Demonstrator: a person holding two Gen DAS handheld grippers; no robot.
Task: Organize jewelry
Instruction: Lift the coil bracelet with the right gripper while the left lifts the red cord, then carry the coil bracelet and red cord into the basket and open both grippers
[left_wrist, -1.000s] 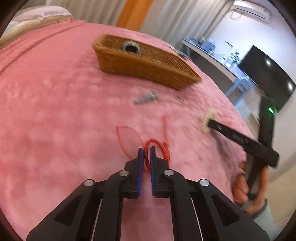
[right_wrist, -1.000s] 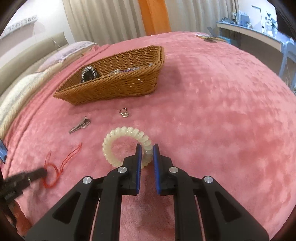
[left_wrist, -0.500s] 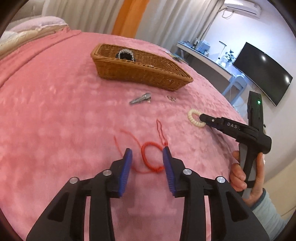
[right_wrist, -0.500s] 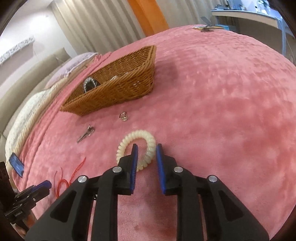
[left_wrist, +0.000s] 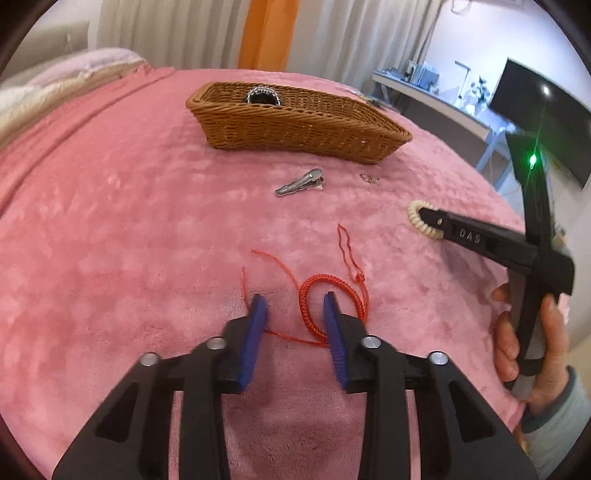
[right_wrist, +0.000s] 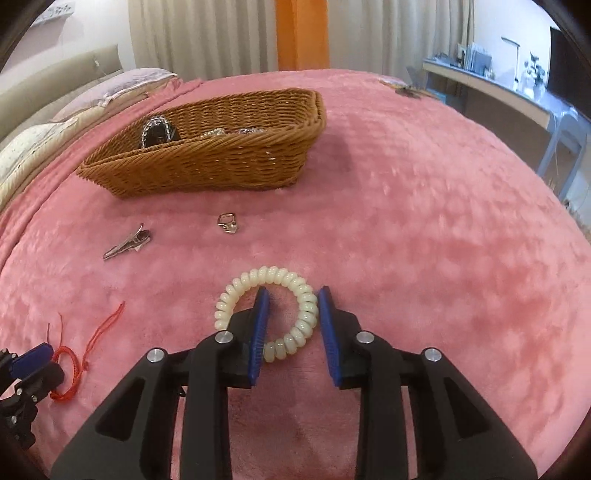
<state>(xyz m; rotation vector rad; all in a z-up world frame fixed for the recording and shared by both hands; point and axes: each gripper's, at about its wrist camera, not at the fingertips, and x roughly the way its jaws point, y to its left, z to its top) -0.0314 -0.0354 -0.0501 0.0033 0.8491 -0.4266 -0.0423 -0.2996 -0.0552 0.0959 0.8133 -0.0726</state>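
Pick-up step, both sides. Left gripper (left_wrist: 293, 308), jaws just closing, straddles red cord bracelet (left_wrist: 325, 295) at centre; right gripper (right_wrist: 291, 302), also closing, straddles cream coil bracelet (right_wrist: 271, 314), neither pinched yet, prob. Next: squeeze, carry to wicker basket (right_wrist: 207, 166) upper left.

A big bed with a soft pink fuzzy blanket (right_wrist: 424, 192) fills the room. Pale curtains (right_wrist: 199, 37) with one orange strip (right_wrist: 301, 35) hang behind. A long white desk (right_wrist: 491, 88) and a black flat screen (left_wrist: 543, 118) stand at the right.

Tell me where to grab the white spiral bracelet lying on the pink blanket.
Pinch one side of the white spiral bracelet across its coil from above, one finger inside the loop and one outside. It lies flat and open-centred, and the right hand-held gripper already straddles its right-hand side.
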